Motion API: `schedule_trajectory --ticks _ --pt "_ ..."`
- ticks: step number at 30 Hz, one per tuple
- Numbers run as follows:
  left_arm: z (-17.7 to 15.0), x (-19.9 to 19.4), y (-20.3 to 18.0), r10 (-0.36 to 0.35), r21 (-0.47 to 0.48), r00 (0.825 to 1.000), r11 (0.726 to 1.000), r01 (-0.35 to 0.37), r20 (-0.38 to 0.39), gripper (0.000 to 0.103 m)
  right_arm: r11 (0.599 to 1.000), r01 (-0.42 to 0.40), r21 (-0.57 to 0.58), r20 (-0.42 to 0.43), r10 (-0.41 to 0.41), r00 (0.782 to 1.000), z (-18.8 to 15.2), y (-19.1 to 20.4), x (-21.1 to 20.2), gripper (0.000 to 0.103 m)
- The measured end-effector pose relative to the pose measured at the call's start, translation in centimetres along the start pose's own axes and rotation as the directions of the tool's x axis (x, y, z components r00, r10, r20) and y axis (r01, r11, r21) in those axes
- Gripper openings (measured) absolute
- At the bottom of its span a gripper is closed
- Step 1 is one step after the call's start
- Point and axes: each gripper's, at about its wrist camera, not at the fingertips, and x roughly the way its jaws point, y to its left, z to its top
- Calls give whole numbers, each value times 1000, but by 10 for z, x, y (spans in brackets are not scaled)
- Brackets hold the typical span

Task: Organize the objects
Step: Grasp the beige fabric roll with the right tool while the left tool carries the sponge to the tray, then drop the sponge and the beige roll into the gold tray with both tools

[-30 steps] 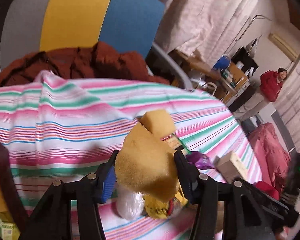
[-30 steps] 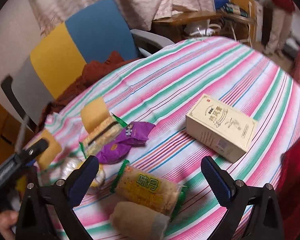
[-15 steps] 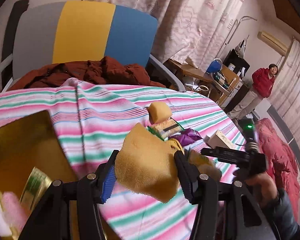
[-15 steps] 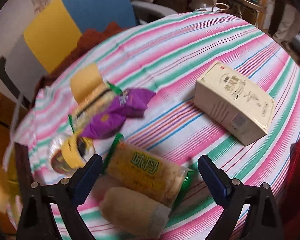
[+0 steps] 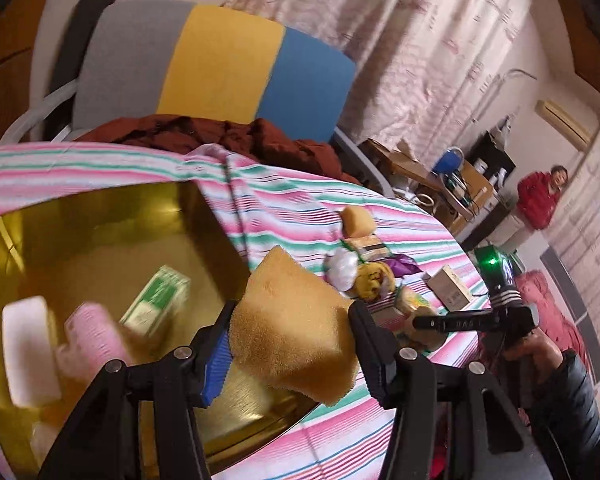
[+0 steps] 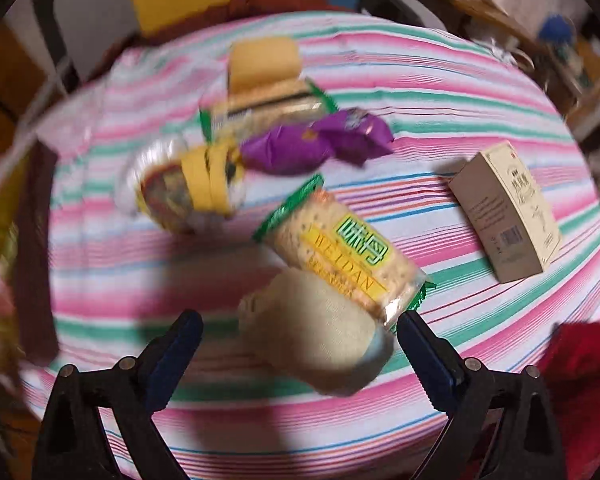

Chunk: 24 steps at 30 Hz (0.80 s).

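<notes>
Gold tray (image 5: 16, 240) far left in the left wrist view, already holding a white block (image 5: 26, 354), a pink roller (image 5: 94, 344) and a green-white box (image 5: 158, 300) (all motion-blurred). Left gripper (image 5: 290, 344) is clamped on the yellow sponge (image 5: 292, 332), carried over the tray's near right edge, not yet released. Right of that, the loose pile on the table, then the right gripper (image 6: 298, 354) with its jaws spread wide, nothing between them but hovering just over a beige roll (image 6: 320, 340). Beside the roll: cracker pack (image 6: 340, 248) touching it, purple wrapper (image 6: 316, 144), yellow-banded tub (image 6: 188, 188), second sponge (image 6: 264, 62), tan carton (image 6: 508, 216) well apart at right.

Risks: sponge sits over the rim rather than the tray's middle, so an early release could drop it onto the cloth or bounce it out. Right jaws straddle the roll where the cracker pack overlaps it; closing there may pinch or drag the pack too. Both views blurred, so fast motion adds aiming error.

Surface: round table, striped cloth (image 5: 340, 200) in pink, green and white, slightly wrinkled. Room: grey-yellow-blue chair (image 5: 220, 64) with a rust garment (image 5: 220, 136), patterned curtains, cluttered desk, a person in red (image 5: 540, 200) far right.
</notes>
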Motion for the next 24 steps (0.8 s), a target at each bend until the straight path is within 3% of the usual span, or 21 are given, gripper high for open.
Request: schedule_trajectory --ticks 2,5,9,12,14,18,21,24 --pt "-5 -7 12 11 -27 1000 1000 -10 7 56 998 45 -37 -39 -46 998 -3 3 6 77" --pt "-12 -17 30 36 -61 999 998 -35 18 56 997 57 -48 -68 -60 996 -3 1 12 72" --pt "-22 -32 54 79 -111 997 991 -75 27 56 995 80 -67 -15 -81 997 -11 3 0 69" --pt "-26 -43 74 122 -145 992 983 -115 37 56 996 41 -74 59 -37 998 -21 7 -23 69" --pt "-25 -47 86 148 -168 988 976 -139 38 56 995 -30 -96 114 41 993 -25 17 -40 69" --pt "-12 -52 98 190 -194 980 965 -175 65 57 969 -159 -190 193 196 961 -22 66 -68 69" --pt "9 -51 102 228 -178 970 961 -211 84 61 918 -266 -296 199 331 922 -23 124 -81 69" --pt "28 -53 109 321 -191 941 936 -297 110 69 855 -358 -376 161 441 883 -24 180 -85 69"
